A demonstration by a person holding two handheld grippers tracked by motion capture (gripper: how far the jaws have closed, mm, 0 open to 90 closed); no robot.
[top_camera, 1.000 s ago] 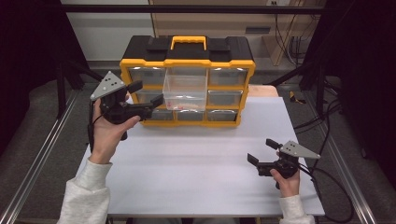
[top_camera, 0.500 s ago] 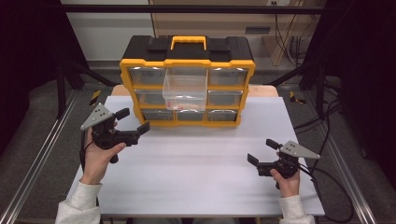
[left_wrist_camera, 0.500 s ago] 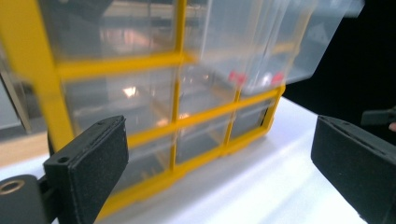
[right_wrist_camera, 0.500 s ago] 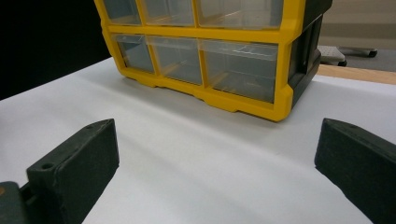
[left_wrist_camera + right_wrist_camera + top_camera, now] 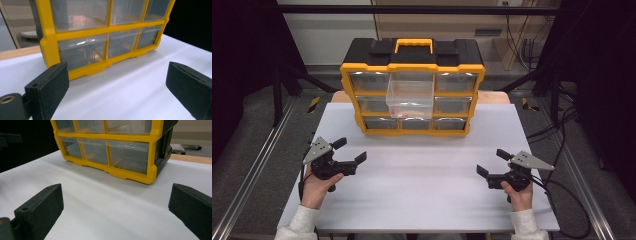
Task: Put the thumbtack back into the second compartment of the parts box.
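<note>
The high view looks forward and down on the white table (image 5: 422, 180) from above the person's side. Each gripper view sits low and close to the tabletop and faces the yellow drawer cabinet (image 5: 75, 72) (image 5: 130, 175) from one side. All three views share this cabinet (image 5: 412, 85).

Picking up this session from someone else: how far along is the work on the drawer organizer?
Done: one clear drawer in the middle column of the yellow organizer already stands pulled out, with something small and reddish inside. In hand: nothing; the left gripper and right gripper are both open and empty, low over the white table, apart from the organizer. Left: presumably handling that drawer's contents or pushing it shut.
</note>
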